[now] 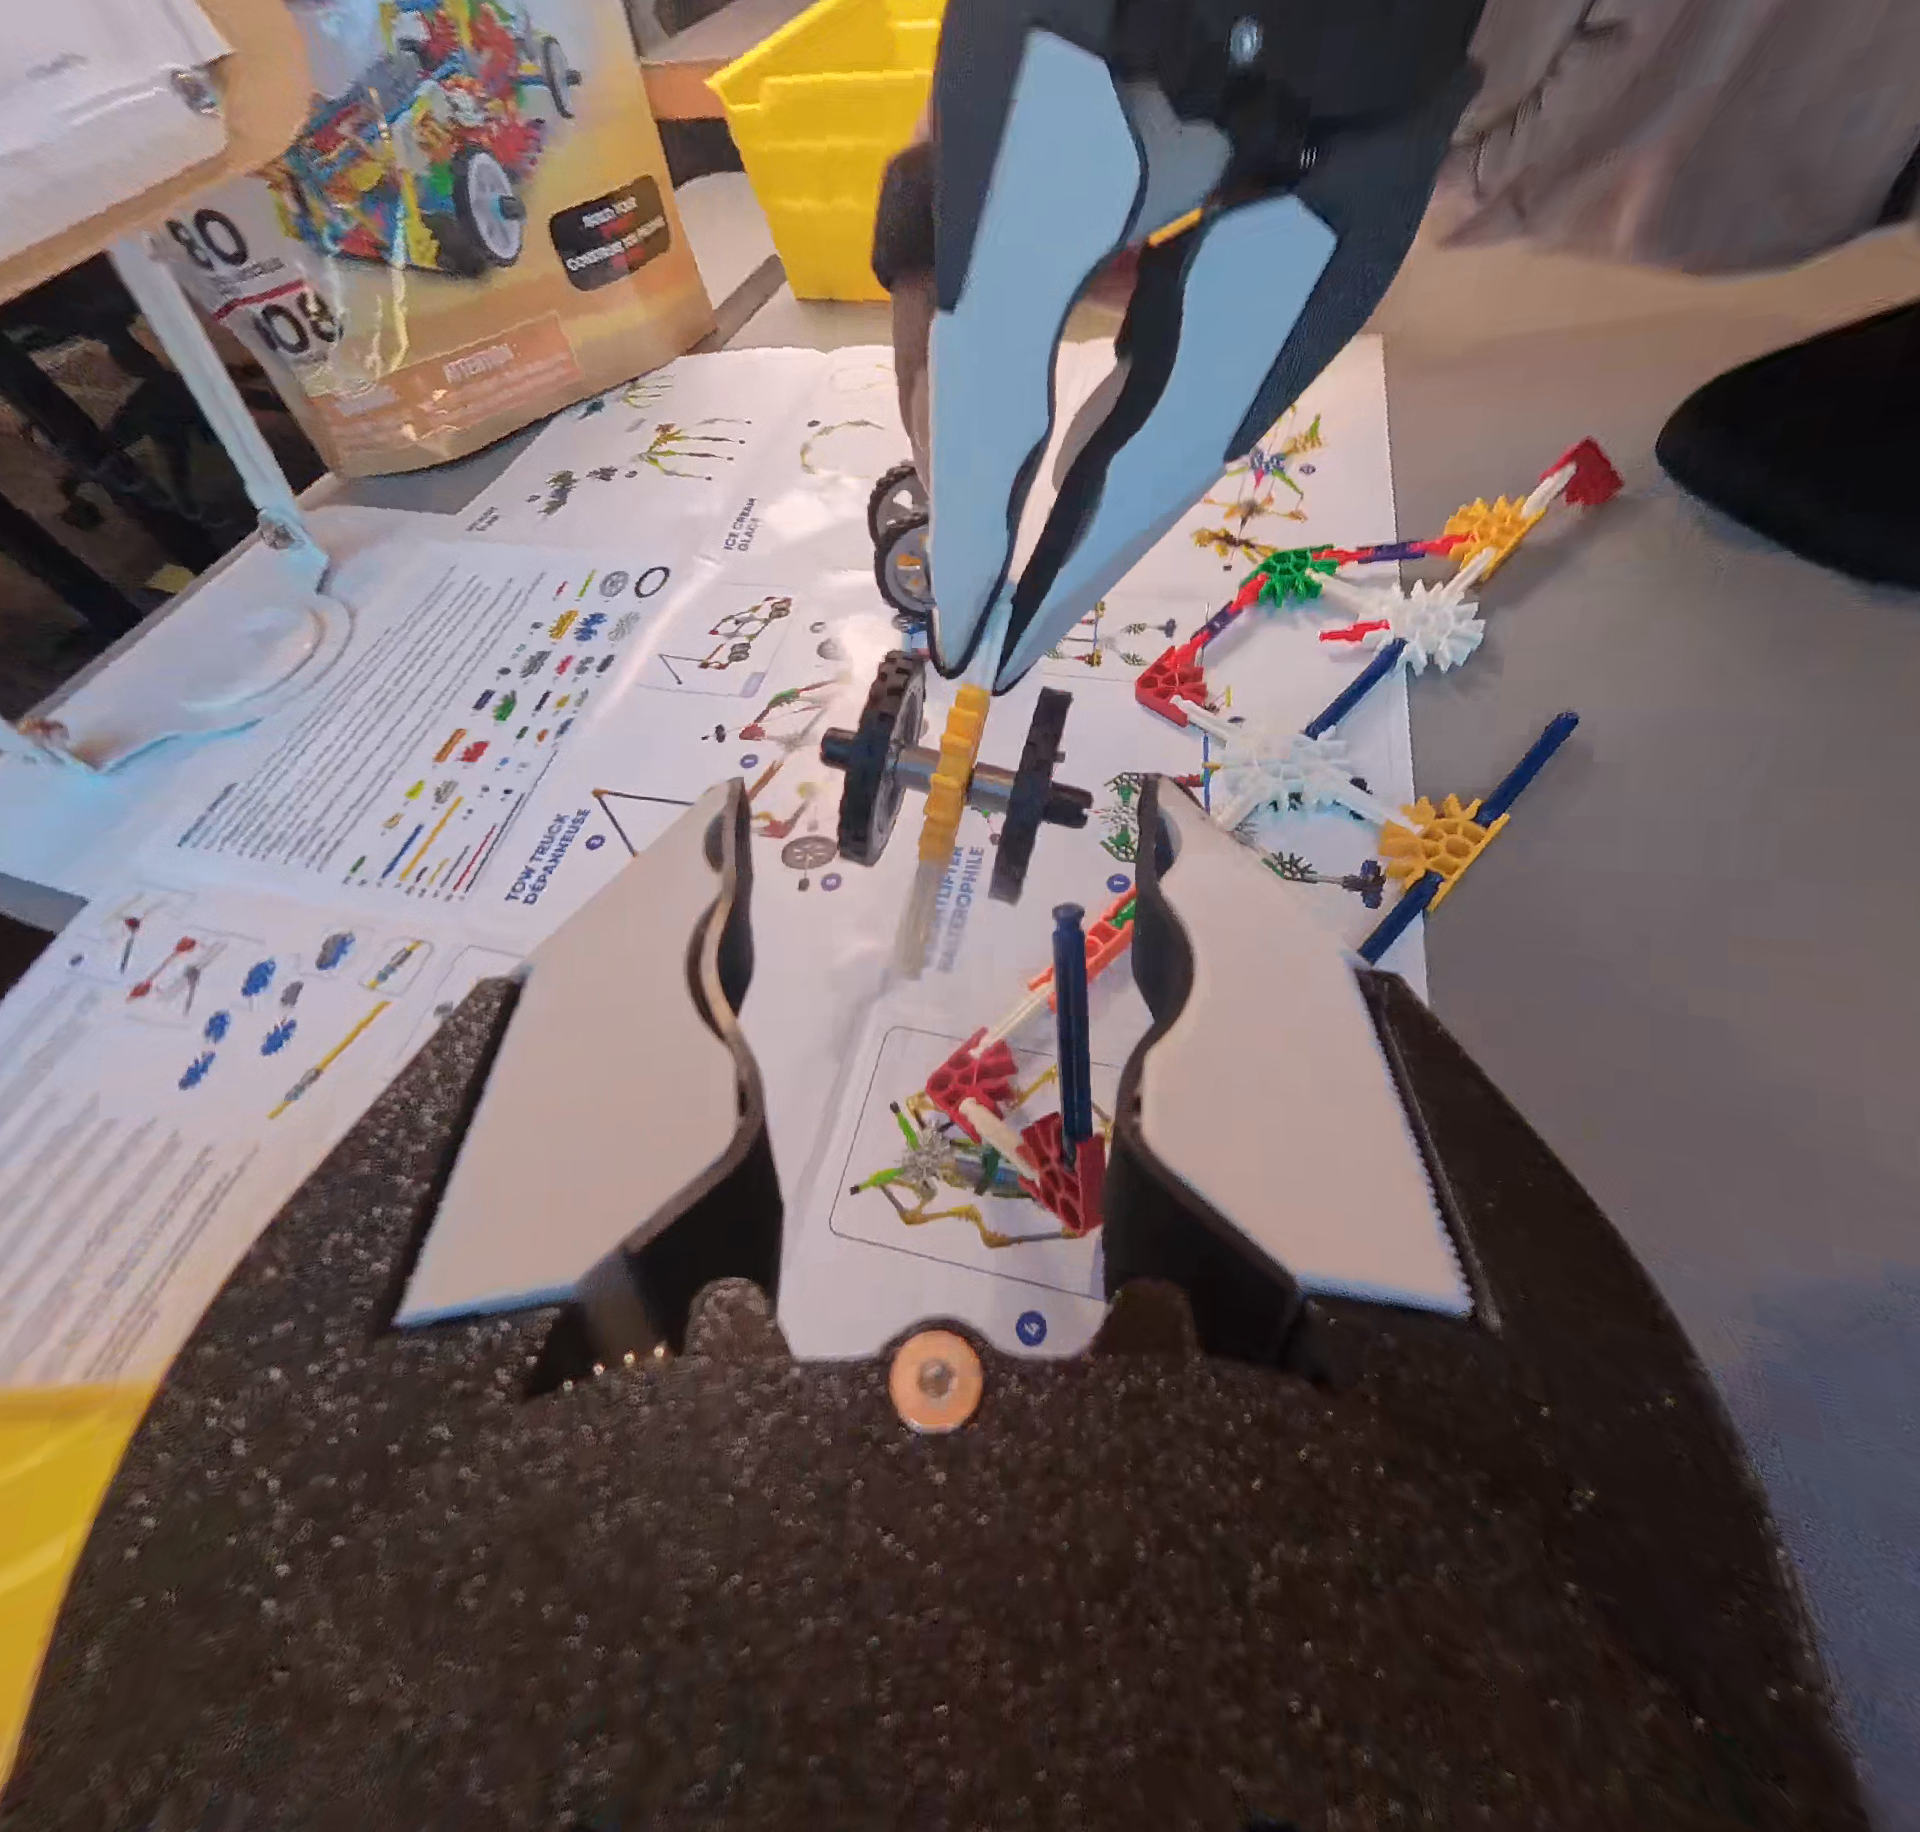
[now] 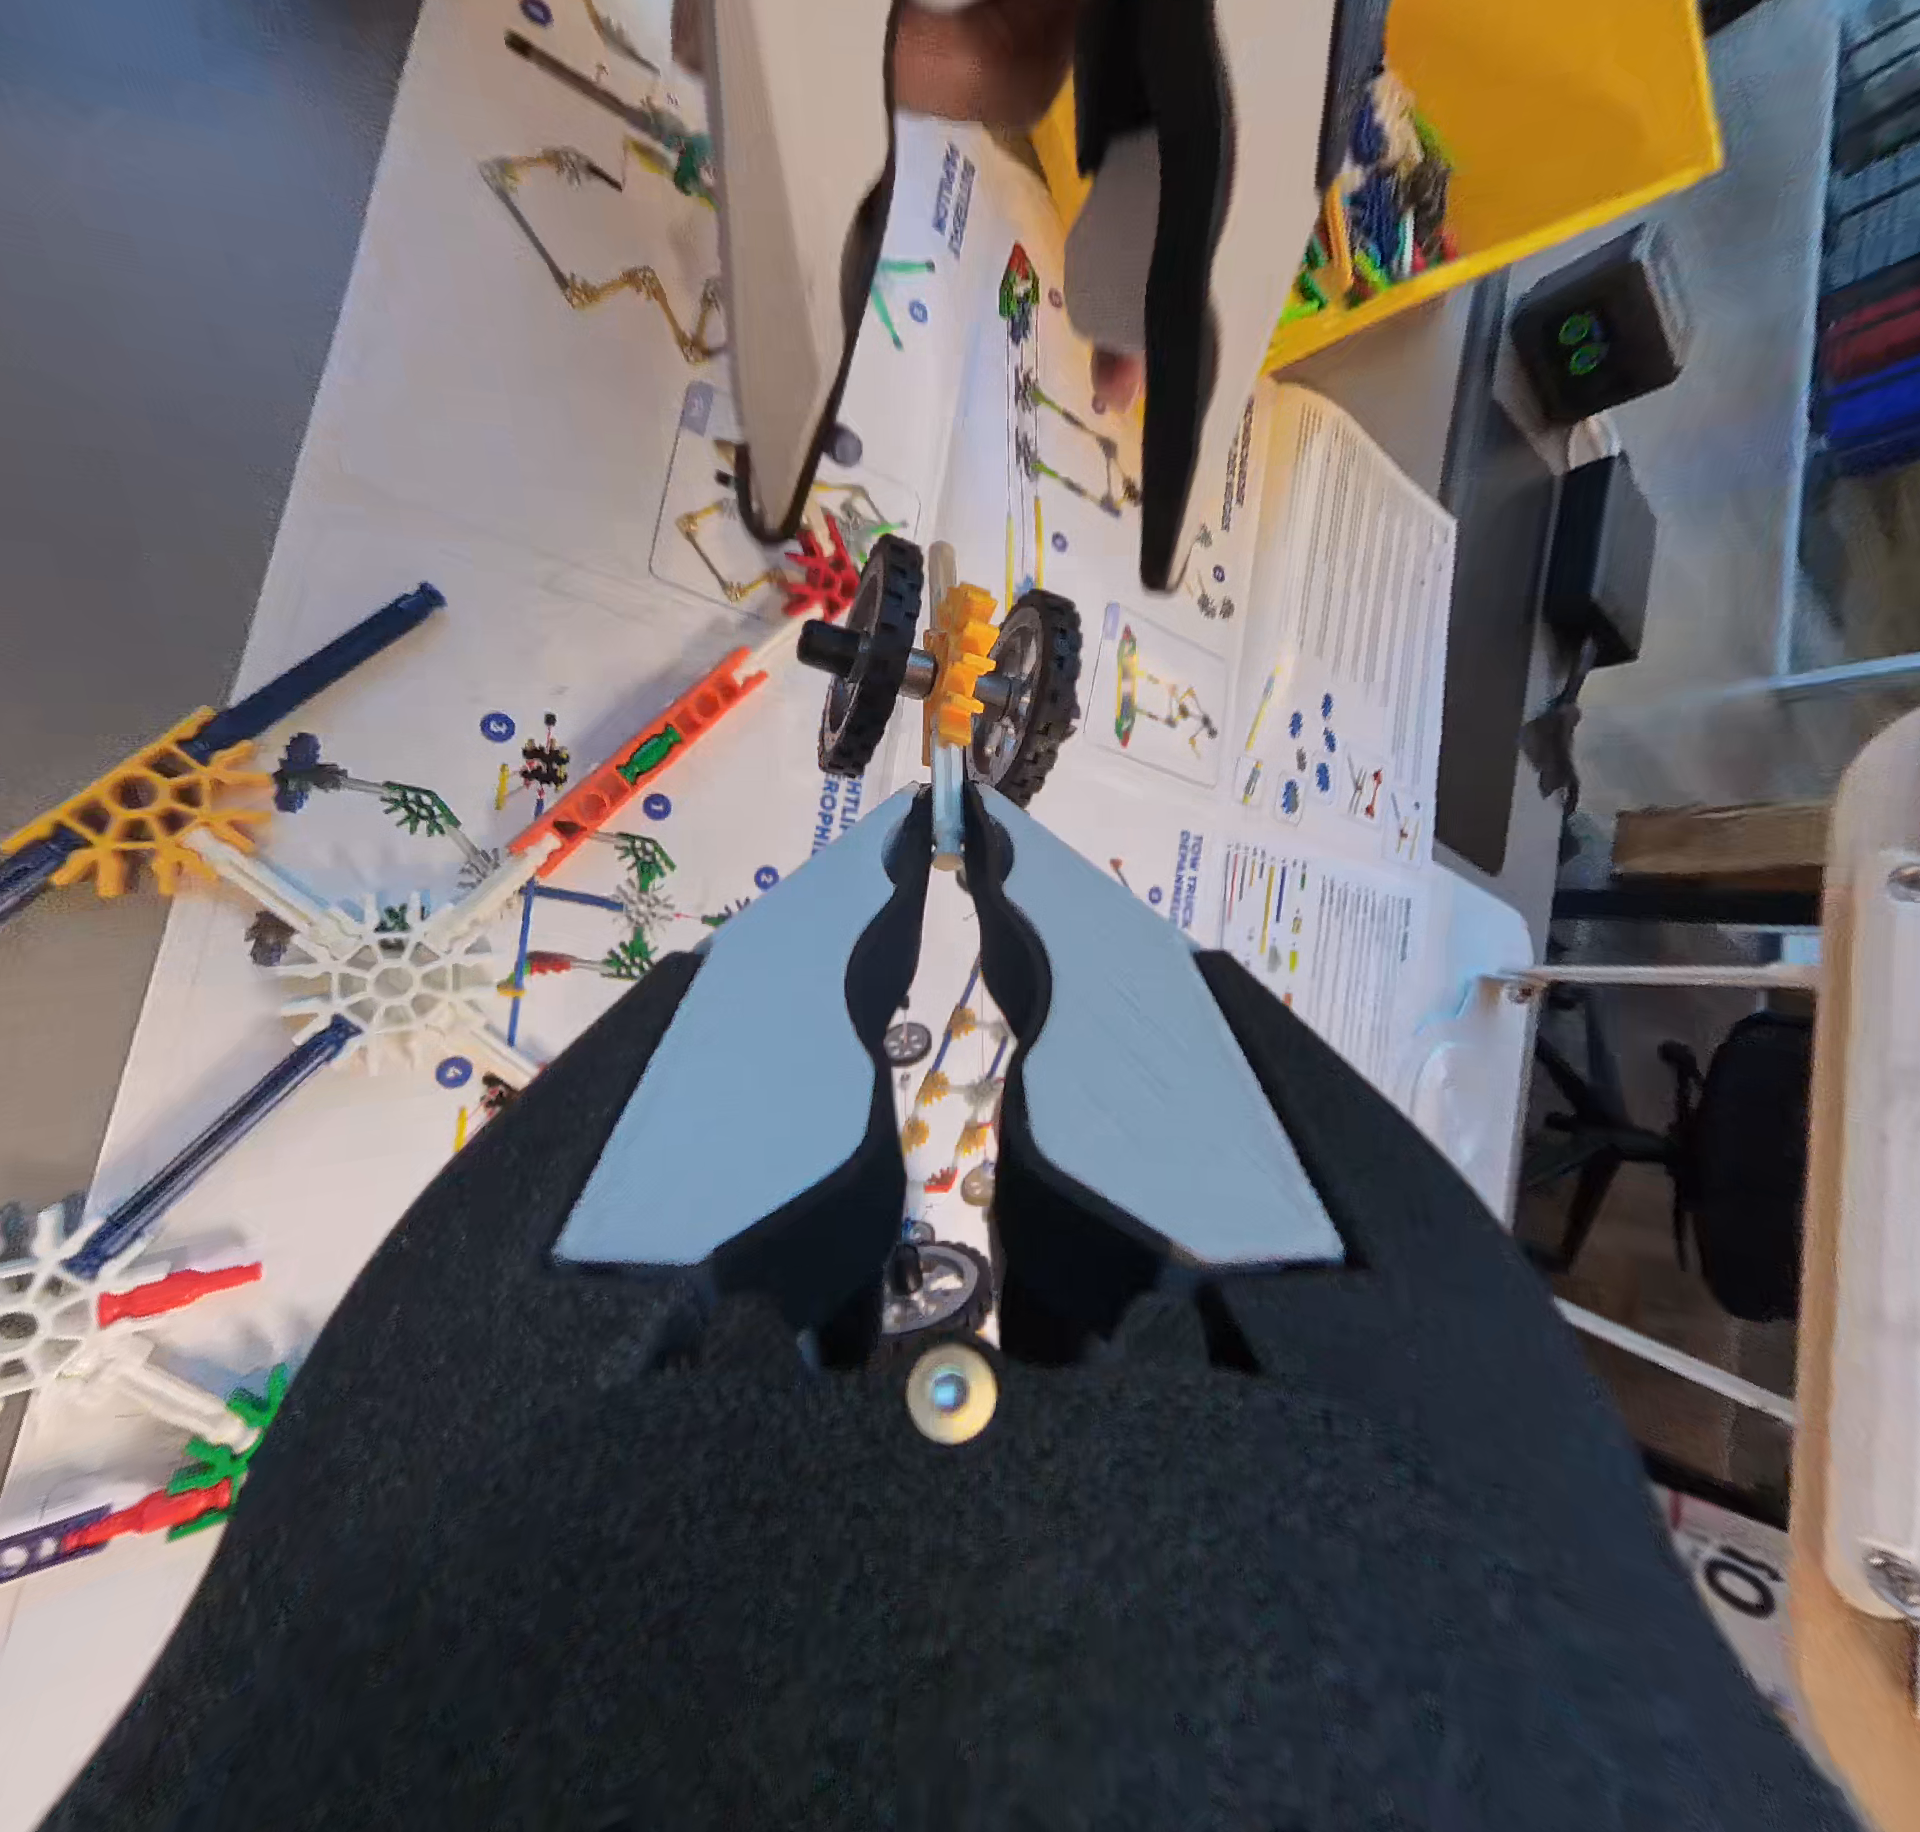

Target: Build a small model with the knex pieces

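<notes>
At the centre of the right wrist view our right gripper (image 2: 943, 806) is pinched onto a pale rod (image 2: 945, 795) that carries a yellow gear (image 2: 958, 670). A grey axle through the gear bears two black wheels (image 2: 871, 665), one on each side, and the whole wheel assembly is held up above the printed instruction sheet (image 2: 436, 452).

In the left wrist view our left gripper (image 1: 940, 826) stands spread wide, holding nothing, its fingers (image 1: 644, 1003) either side of the sheet just below the wheel assembly (image 1: 951, 774). Between those fingers, low in the frame, a dark blue rod (image 1: 1070, 1024) rises from a red connector (image 1: 1070, 1174).

At right of that frame lies a rod-and-connector structure (image 1: 1351, 681) with white snowflake hubs, yellow, green and red connectors. A yellow bin (image 1: 831, 120) sits at upper centre, the toy kit's box (image 1: 447, 193) at upper left, and a white lamp base (image 1: 249, 639) at left.
</notes>
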Motion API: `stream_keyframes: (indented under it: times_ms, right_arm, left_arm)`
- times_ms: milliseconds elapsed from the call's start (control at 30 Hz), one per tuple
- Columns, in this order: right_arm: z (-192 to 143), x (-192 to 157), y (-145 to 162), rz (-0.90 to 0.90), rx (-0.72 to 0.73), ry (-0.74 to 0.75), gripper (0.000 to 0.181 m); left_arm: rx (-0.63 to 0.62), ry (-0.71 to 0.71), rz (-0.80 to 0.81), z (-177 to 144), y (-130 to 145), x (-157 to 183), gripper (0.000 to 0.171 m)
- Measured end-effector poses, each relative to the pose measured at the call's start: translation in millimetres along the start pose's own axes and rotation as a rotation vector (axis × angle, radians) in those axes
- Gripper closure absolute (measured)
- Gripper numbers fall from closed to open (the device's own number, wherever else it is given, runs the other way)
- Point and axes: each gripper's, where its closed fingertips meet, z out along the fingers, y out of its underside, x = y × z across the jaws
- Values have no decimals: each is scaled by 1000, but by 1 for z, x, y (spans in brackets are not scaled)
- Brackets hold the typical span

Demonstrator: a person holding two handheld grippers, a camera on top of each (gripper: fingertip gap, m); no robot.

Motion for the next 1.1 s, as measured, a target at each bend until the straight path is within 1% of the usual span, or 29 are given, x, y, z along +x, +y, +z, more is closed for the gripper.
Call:
stream_keyframes:
  times_ms: [67,100,167,267,333,400,433,533,600,700,800,867,967,1100]
  right_arm:
    - [-7,-1,-17,-46,35,20,179]
    - [-10,-1,-24,-61,51,27,178]
    - [-16,0,-33,-84,68,40,178]
    - [-19,0,-33,-58,51,50,178]
    - [-21,-1,-33,-73,29,65,177]
    - [-24,-4,-37,-85,40,72,174]
    - [-25,-5,-37,-70,39,61,173]
    - [-23,-4,-30,-45,2,70,177]
    - [-23,2,-31,27,13,109,178]
    - [-25,14,-34,215,85,235,178]
    - [-20,14,-30,384,150,324,178]
    - [-22,15,-31,493,223,385,179]
    - [-33,19,-36,625,337,433,179]
    - [-46,24,-46,686,403,471,178]
  left_arm:
    - [-36,9,100,11,-2,9,100]
    - [-44,4,136,14,-3,11,106]
    - [-64,7,176,16,-3,13,107]
    - [-85,-10,183,15,-6,13,108]
    - [-96,-10,177,15,-5,14,108]
    - [-110,-19,197,16,-2,14,108]
    - [-108,-15,199,16,-3,15,108]
    - [-77,-10,170,14,-9,16,108]
    - [-64,-35,141,12,-12,12,108]
    - [2,-64,38,7,-21,4,109]
    - [72,-79,-76,5,-32,3,110]
    - [109,-104,-121,5,-40,3,110]
    - [161,-160,-86,0,-52,7,110]
    - [222,-271,69,-11,-70,12,114]
